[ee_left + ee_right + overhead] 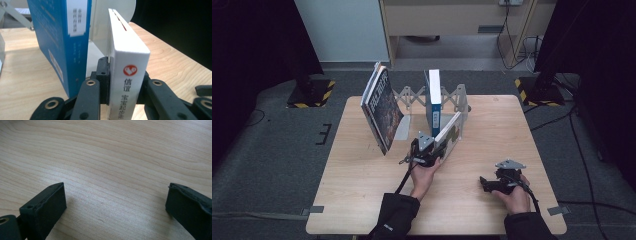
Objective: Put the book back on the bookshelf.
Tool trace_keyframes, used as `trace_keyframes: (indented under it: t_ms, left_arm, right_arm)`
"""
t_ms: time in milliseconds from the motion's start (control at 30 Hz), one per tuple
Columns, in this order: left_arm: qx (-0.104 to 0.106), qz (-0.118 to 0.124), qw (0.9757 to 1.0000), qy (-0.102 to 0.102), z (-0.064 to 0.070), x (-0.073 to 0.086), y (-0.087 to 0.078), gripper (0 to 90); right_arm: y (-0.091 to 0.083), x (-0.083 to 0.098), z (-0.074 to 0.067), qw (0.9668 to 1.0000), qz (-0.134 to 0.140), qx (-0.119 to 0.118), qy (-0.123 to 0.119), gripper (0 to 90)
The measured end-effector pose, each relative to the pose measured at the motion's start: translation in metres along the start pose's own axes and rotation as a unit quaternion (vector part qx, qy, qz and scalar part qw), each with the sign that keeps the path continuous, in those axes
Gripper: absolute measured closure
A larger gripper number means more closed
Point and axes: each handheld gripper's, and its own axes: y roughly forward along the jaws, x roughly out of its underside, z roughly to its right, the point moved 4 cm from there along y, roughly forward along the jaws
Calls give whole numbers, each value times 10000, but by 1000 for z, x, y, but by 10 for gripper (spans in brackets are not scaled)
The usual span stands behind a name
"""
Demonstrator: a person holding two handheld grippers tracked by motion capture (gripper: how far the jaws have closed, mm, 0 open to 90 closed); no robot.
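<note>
The white book (128, 75) sits clamped between the jaws of the left gripper (432, 150), which press on both its covers near the spine; it leans tilted, its far end resting against the right end plate of the metal book rack (462, 102) near the middle of the wooden table (362, 200). Just to its left, the blue book (433, 97) stands upright in the rack. Farther left, a dark-covered book (382, 107) leans steeply, well apart from the other 2. The right gripper (487, 184) rests near the table's near right edge, its jaws spread wide over bare wood with nothing between them
</note>
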Motion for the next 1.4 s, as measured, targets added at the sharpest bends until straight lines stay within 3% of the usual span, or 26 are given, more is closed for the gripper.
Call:
trace_keyframes:
  t_ms: [300, 667, 833, 1000, 1133, 1400]
  left_arm:
    - [-22, -140, 9999, -62, -7, 17, -2, 734]
    - [22, -128, 9999, 44, 0, 15, 5, 728]
    - [236, -63, 9997, -18, -2, 17, 4, 697]
    - [490, 38, 9988, -82, -4, 21, -10, 653]
    - [508, 99, 9986, -94, -7, 22, -18, 691]
    - [460, 48, 9989, -31, -1, 19, -14, 706]
  right_arm:
    - [0, 0, 0, 10000, -1, 2, 1, 33]
    - [0, 0, 0, 10000, -12, 6, 4, 32]
    - [0, 0, 0, 10000, -13, 6, 5, 31]
    - [0, 0, 0, 10000, -12, 6, 7, 31]
    - [0, 0, 0, 10000, -11, 7, 7, 31]
    - [0, 0, 0, 10000, -13, 8, 5, 30]
